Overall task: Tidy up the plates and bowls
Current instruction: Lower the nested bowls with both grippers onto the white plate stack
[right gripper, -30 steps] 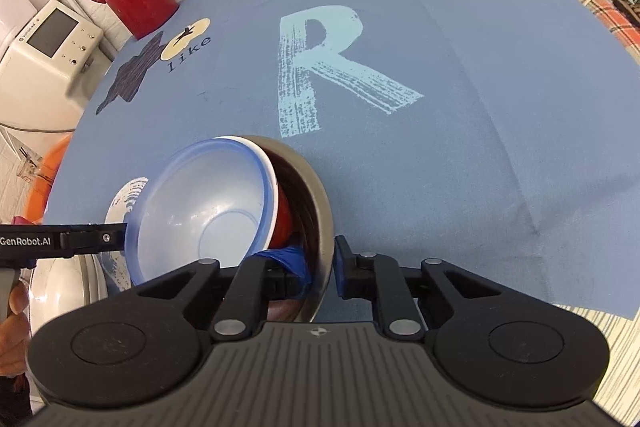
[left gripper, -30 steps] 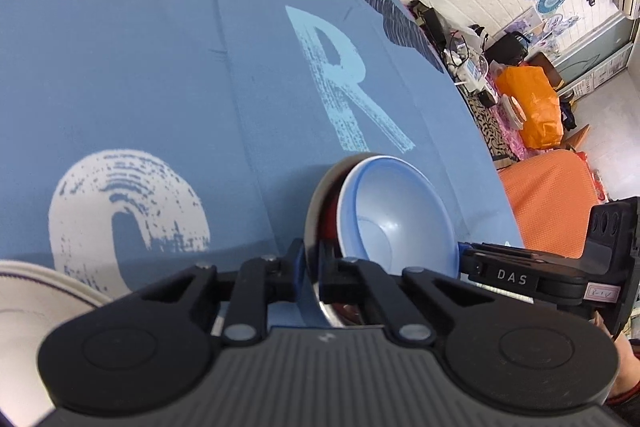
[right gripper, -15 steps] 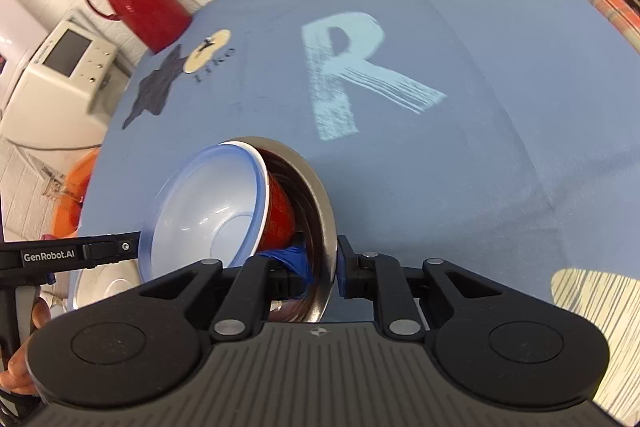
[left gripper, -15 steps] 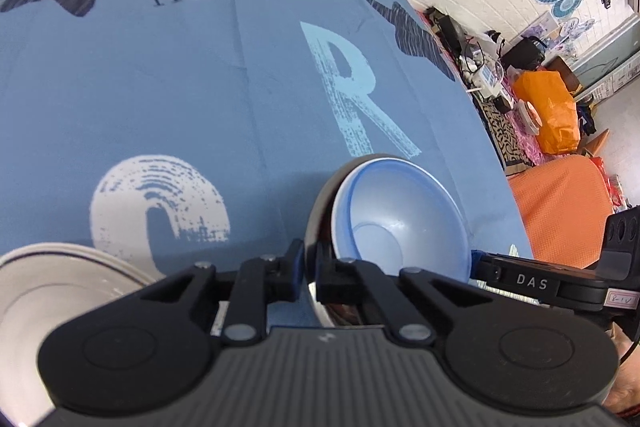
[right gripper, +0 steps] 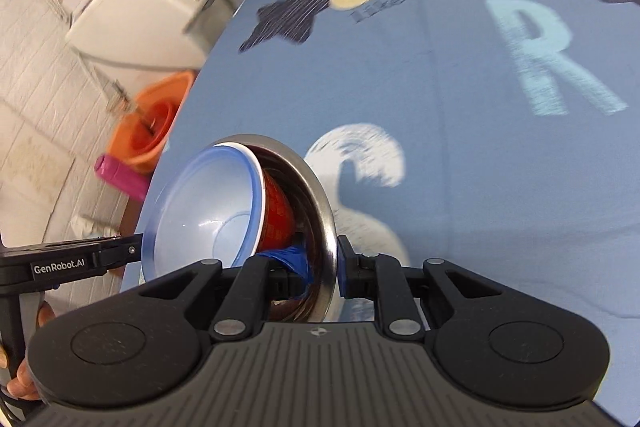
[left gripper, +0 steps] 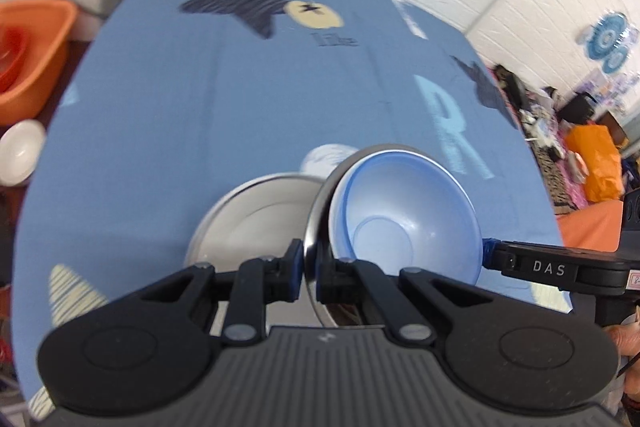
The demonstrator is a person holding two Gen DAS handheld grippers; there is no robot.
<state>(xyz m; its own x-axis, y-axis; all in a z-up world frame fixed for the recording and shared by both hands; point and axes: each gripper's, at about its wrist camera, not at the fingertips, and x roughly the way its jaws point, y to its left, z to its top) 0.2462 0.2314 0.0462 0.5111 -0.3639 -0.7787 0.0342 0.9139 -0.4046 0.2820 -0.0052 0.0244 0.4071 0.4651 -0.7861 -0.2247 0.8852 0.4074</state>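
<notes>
Both tongs pinch the rim of a shiny steel bowl, tilted on edge above the blue printed tablecloth: left gripper, right gripper. Nested inside: glossy red bowl, smooth pale-blue plastic bowl. Steel plate below, partly hidden; background blurred.

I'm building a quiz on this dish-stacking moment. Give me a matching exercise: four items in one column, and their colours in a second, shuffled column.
Items:
1. innermost bowl
2. middle bowl
3. outer bowl held by both hand-held grippers
4. basin beside the table

Colours:
A. orange
B. shiny steel
C. light blue
D. red

Pairs: 1-C, 2-D, 3-B, 4-A
</notes>
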